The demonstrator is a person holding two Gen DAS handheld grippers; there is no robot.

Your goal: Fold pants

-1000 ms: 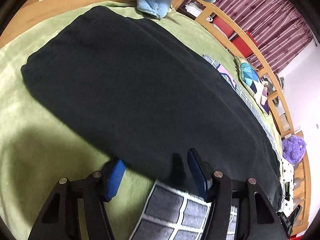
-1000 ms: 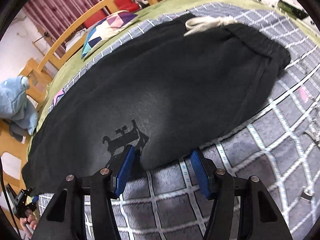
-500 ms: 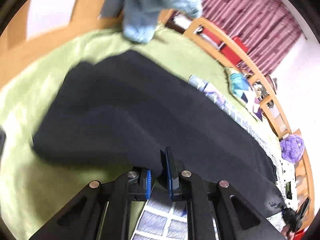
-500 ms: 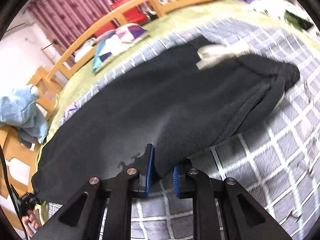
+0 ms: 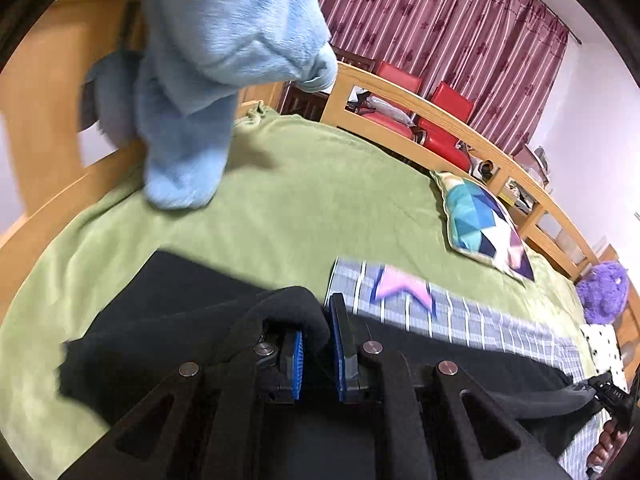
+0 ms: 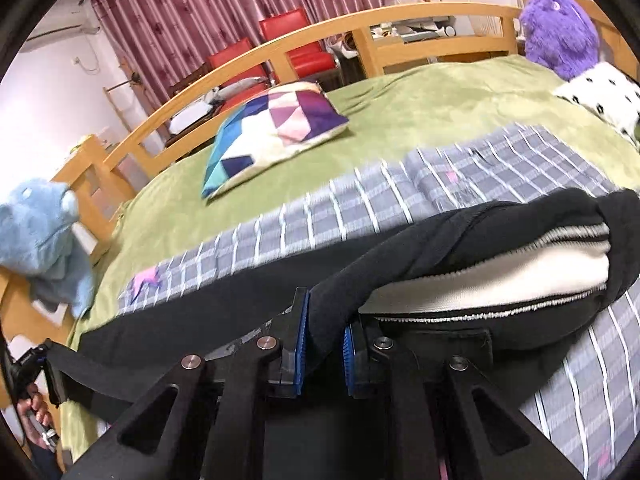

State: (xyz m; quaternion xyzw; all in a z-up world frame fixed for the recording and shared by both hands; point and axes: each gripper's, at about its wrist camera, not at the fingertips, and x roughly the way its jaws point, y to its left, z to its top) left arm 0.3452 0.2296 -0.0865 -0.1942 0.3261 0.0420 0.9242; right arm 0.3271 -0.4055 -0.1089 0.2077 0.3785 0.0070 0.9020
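Both tongs are pinching the black pants (image 5: 188, 300): the left tongs (image 5: 318, 354) are clamping a raised fold of leg fabric, the right tongs (image 6: 324, 346) are gripping cloth beside the turned-out white waistband lining (image 6: 500, 276), everything lying over the bed's checked blanket (image 6: 360, 204).

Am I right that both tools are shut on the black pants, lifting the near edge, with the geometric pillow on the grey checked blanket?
Nearly. The geometric pillow lies on the green bedspread, beyond the grey checked blanket; the right wrist view shows it. Left tool and right tool are both shut on the black pants, near edge lifted.
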